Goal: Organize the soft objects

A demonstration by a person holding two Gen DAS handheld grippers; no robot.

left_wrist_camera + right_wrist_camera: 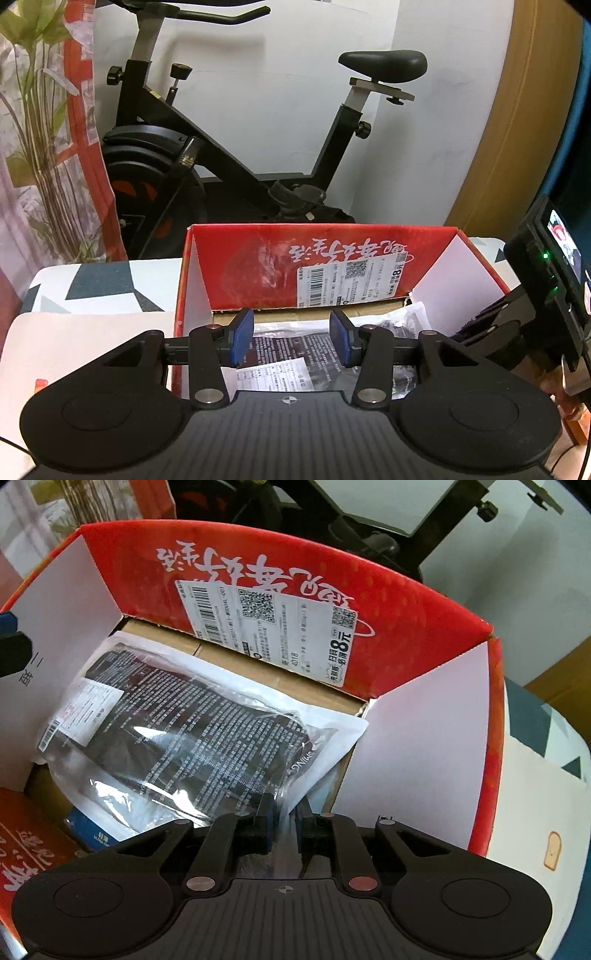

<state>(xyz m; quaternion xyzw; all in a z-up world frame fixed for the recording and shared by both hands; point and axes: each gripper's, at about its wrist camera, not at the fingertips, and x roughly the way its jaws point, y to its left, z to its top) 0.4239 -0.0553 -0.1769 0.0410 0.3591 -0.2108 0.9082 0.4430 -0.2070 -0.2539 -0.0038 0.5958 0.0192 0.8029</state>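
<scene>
I hold my right claw [284, 825] low inside the red box [424, 609]. Its two blue pads are almost pressed together, and they pinch the near edge of a clear plastic bag [192, 731]. The bag has something soft and black in it, with lots of tiny white writing on it. It lies slanted in the box, across the brown cardboard floor, and its far corner reaches toward the right white flap [424, 746]. A small blue pack [96, 834] peeks out from under the bag, near the left side.

My left claw [291, 341] hangs over the near edge of the same box. Its blue pads [242, 339] are spread apart, and nothing is between them. Through the gap I see the bag down below.

The box sits on a table [92, 288] with grey and white shapes. A white sticker [266, 627] is stuck on the back wall of the box. Behind the box stands a black exercise bike [229, 147], and a leafy curtain [40, 147] hangs on the left.
</scene>
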